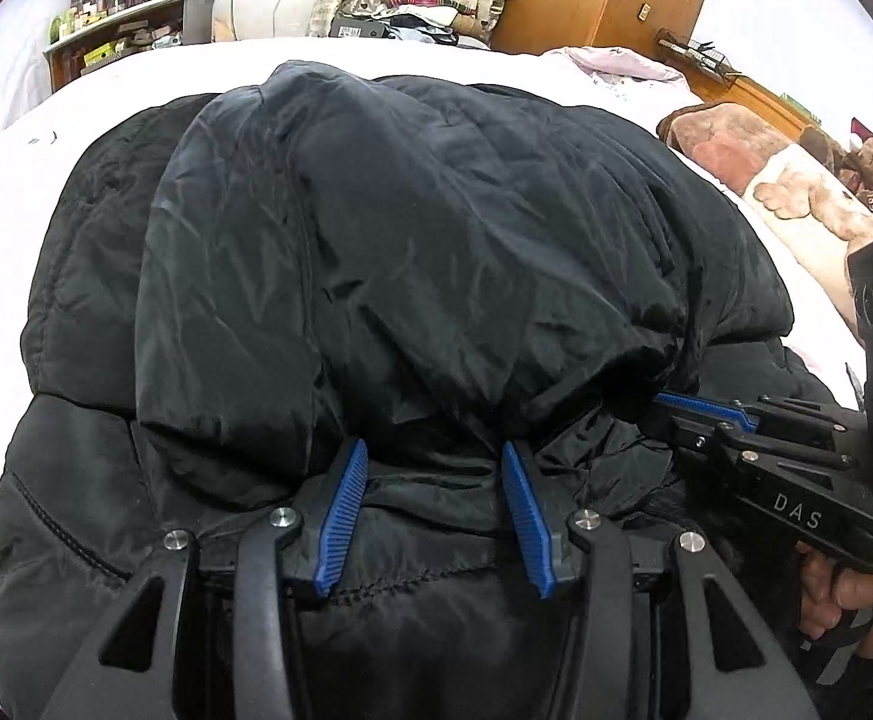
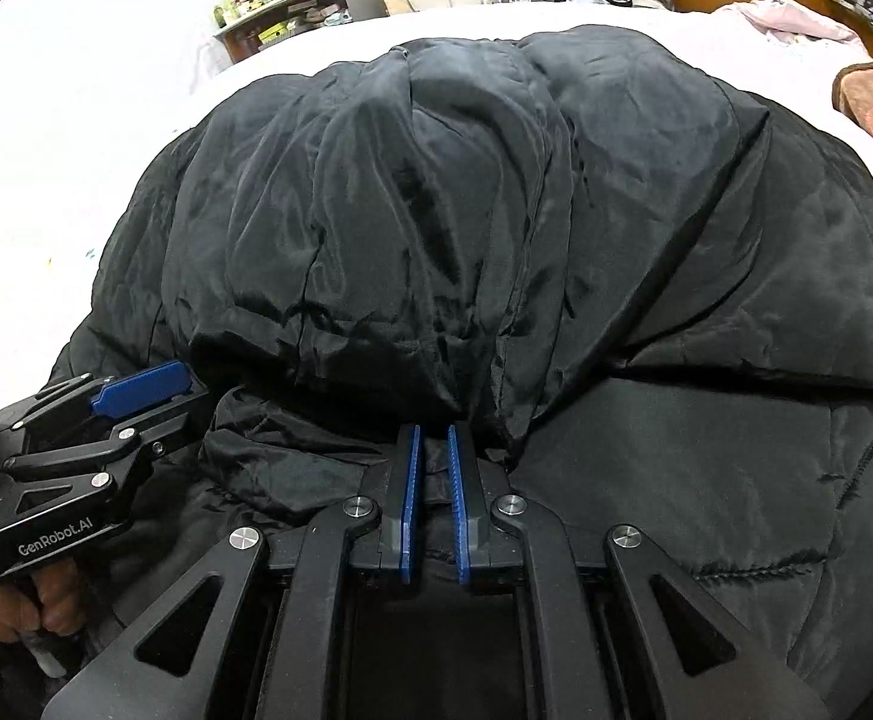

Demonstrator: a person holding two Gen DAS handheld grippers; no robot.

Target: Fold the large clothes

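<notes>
A large black padded jacket (image 1: 412, 252) lies spread on a bed covered by a white sheet (image 1: 136, 84), filling most of both wrist views. Its upper part is folded back over the body in a puffy mound.

The left tongs (image 1: 434, 462) point down at the near edge of that mound. Their blue pads (image 1: 343, 510) stand about half apart, with a band of black fabric bunched between them; whether the pads actually press on it cannot be told. In the right wrist view these tongs (image 2: 160, 387) show at the left, reaching under the edge of the fold, held by a hand (image 2: 28, 606).

The right tongs (image 2: 433, 450) sit just beside them, nearly closed, pinching a thin ridge of the jacket's fabric between their blue pads (image 2: 409, 498) at the foot of the mound.

A brown patterned blanket (image 1: 754, 162) lies on the bed well apart to the right, and a cluttered shelf (image 1: 118, 36) stands beyond the bed.
</notes>
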